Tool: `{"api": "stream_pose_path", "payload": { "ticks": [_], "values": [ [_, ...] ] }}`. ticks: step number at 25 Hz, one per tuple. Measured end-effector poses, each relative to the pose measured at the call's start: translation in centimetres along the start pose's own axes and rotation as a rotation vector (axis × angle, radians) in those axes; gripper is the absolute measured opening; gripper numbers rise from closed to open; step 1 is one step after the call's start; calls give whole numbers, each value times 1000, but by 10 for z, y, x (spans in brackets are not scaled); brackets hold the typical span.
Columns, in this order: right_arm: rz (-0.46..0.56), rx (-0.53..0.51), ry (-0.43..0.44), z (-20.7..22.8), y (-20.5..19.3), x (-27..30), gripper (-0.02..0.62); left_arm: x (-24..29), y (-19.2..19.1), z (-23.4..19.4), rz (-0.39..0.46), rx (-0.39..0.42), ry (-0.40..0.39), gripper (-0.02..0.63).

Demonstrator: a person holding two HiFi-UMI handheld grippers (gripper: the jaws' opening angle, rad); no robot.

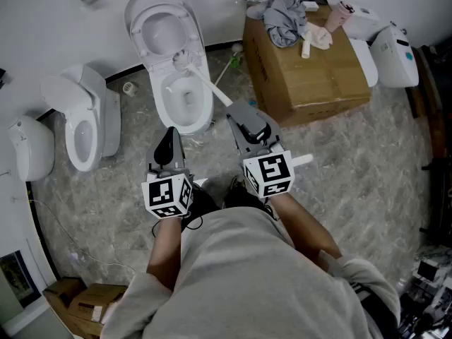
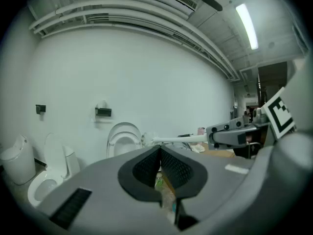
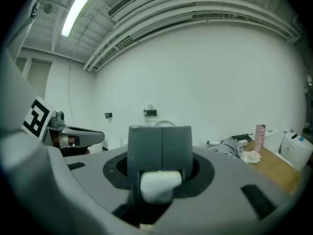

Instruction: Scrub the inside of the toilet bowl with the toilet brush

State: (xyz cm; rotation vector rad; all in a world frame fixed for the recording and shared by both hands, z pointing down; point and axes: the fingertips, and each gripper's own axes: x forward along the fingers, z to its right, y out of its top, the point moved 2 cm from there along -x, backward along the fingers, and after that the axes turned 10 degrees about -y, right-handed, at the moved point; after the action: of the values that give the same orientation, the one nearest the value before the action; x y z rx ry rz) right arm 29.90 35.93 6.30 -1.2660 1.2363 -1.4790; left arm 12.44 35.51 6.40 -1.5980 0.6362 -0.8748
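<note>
Right tool clamps brush handle; left tool closed, empty. Long handle could twist, bristles missing the toilet bowl.

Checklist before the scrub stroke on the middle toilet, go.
1. Right gripper shut on the brush handle: ok.
2. Grip position: held near the handle's rear end, with a short stub showing behind the jaws: ok.
3. Left gripper empty, jaws together, beside the handle and clear of it: ok.
4. Lid up, bowl open: ok.
5. Brush head inside the bowl: not ok, it is raised near the back rim.
6. Water or cleaner in the bowl: cannot tell.
</note>
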Motion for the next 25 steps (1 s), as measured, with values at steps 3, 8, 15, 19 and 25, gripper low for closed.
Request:
{"api": "stream_pose_path", "payload": {
  "ticks": [3, 8, 15, 19, 25],
  "values": [
    [-7, 3, 24, 8, -6, -7, 150, -1, -5, 11, -16, -5, 7, 9],
    [-48, -35, 62, 15, -28, -9, 150, -3, -26, 15, -64, -33, 19, 9],
    [-141, -51, 81, 10, -59, 6, 150, 1, -46, -1, -109, -73, 18, 9],
    [-192, -76, 81, 4, -73, 26, 150, 14, -57, -24, -118, -99, 11, 9],
    [-284, -153, 93, -11, -88, 76, 150, 43, -62, -76, -135, -132, -25, 9]
  ]
}}
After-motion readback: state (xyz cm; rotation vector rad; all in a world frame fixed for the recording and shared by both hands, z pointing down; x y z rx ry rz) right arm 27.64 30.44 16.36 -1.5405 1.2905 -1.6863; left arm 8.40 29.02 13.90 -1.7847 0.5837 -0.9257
